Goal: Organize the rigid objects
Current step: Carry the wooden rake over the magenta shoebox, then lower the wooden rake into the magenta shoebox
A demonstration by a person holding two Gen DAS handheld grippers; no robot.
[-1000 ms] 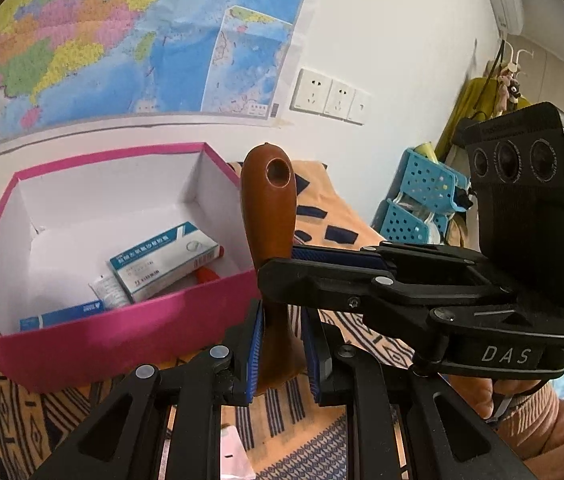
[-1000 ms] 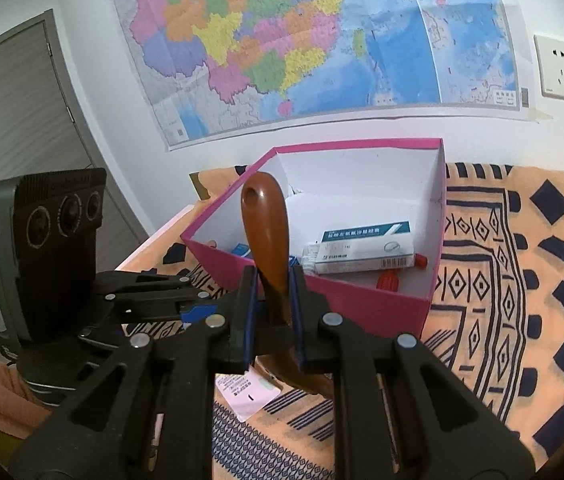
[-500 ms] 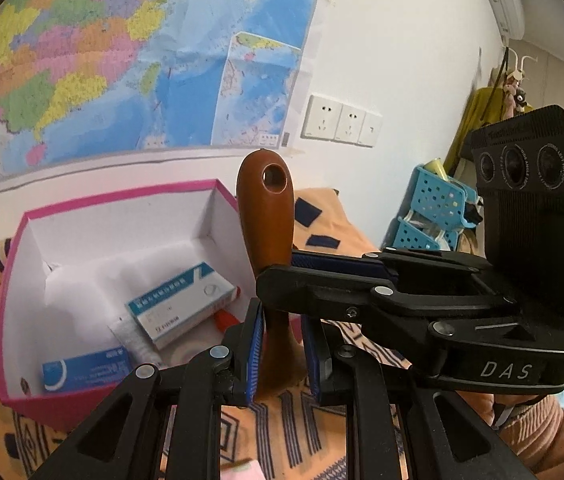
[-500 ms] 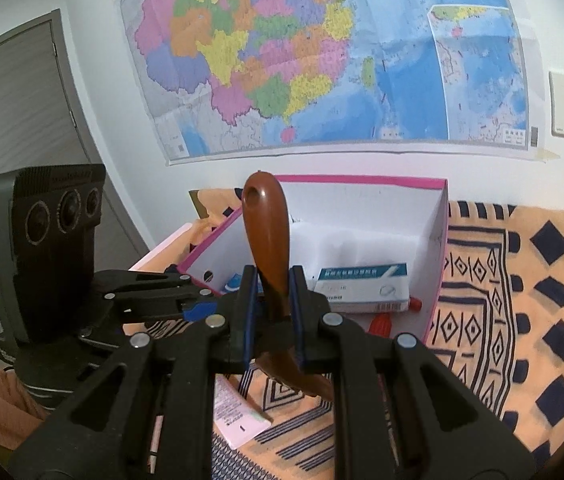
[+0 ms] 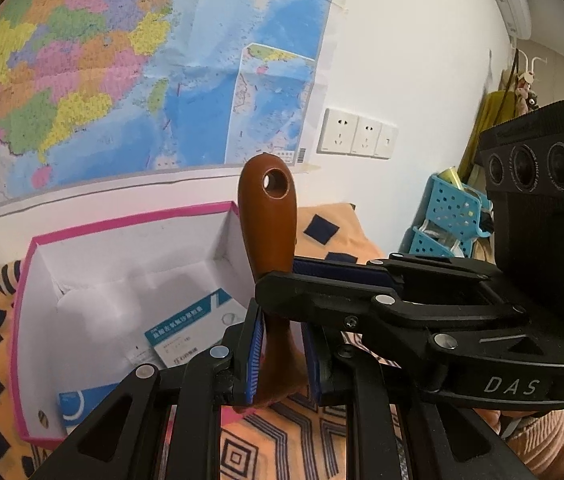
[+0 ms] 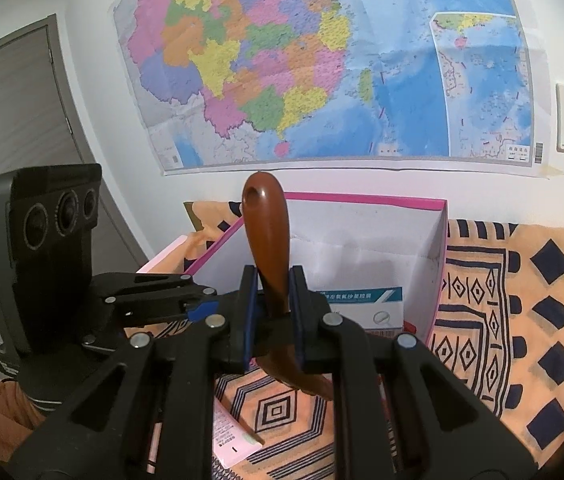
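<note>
A brown wooden utensil [image 5: 269, 220] with a hole at its handle tip stands upright above the patterned cloth, in front of the pink box [image 5: 130, 221]. Both grippers grip it. My left gripper [image 5: 280, 356] is shut on its lower neck, and my right gripper [image 5: 282, 280] reaches in from the right, shut on the handle just above. In the right wrist view the utensil [image 6: 268, 232] rises between the blue pads of my right gripper [image 6: 274, 312], and the left gripper [image 6: 202, 306] comes in from the left. The utensil's wide lower end is partly hidden.
The pink box [image 6: 361, 198] holds a white-and-blue medicine carton [image 5: 190, 332], a blue-and-white box [image 5: 82, 400] and small red items. An orange patterned cloth [image 6: 521, 320] covers the surface. A pink packet [image 6: 234, 432] lies below the grippers. Blue baskets [image 5: 449, 216] stand right; a map covers the wall.
Both grippers have risen together with the wooden utensil still in them. The pink box now sits lower in both views, and more of the wall map shows.
</note>
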